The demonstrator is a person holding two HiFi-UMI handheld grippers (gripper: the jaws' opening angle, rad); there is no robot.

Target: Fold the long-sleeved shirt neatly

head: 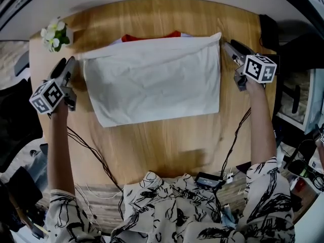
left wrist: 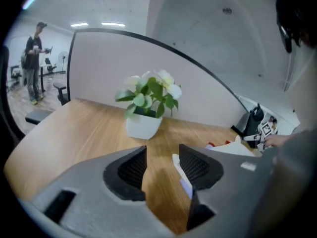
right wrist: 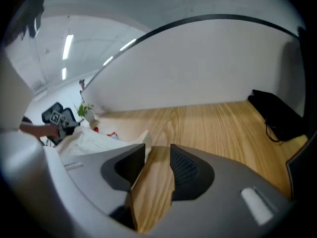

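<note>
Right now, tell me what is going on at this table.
A person with a hand-held gripper in each hand works on a white shirt, lying flat as a rectangle on a wooden table. The left hand-held gripper is at its far left corner, the right hand-held gripper at its far right corner. Both have jaws apart and grip nothing; the cloth corners lie beside them. A plant stands at the table's far left.

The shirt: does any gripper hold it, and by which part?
Nothing is held. The left gripper and right gripper have open jaws beside the shirt's far corners, not on it.
</note>
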